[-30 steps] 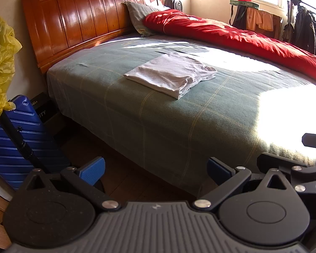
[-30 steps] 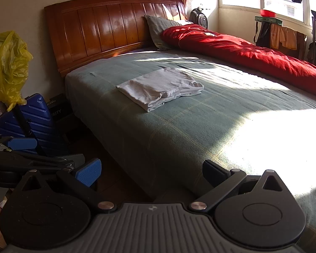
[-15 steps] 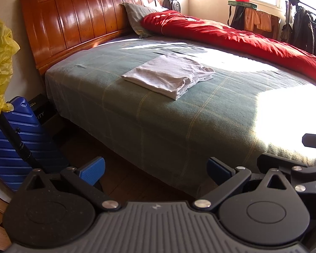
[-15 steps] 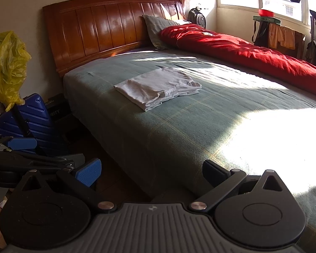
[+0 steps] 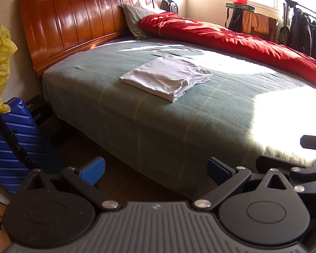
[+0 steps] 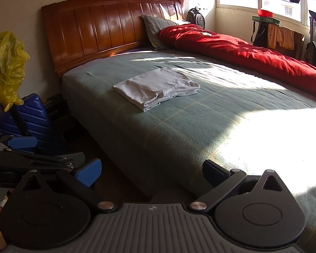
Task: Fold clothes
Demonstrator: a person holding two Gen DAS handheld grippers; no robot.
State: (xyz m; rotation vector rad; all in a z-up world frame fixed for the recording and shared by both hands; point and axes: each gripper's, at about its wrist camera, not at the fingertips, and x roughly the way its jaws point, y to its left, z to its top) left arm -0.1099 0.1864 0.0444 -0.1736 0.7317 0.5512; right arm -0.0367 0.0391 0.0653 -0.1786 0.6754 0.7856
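Fingers spread wide on both: left gripper (image 5: 155,170) & right gripper (image 6: 151,171) empty, held off the bed (image 5: 158,122) edge. White folded shirt (image 5: 166,77) lies flat on the green cover, well apart from both.

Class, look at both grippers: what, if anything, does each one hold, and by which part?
Nothing is held. The left gripper and right gripper are both open and empty, short of the bed. The folded white garment lies untouched on it.

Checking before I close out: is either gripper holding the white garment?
No: the folded white garment lies alone on the green bedspread, both grippers open and off it.
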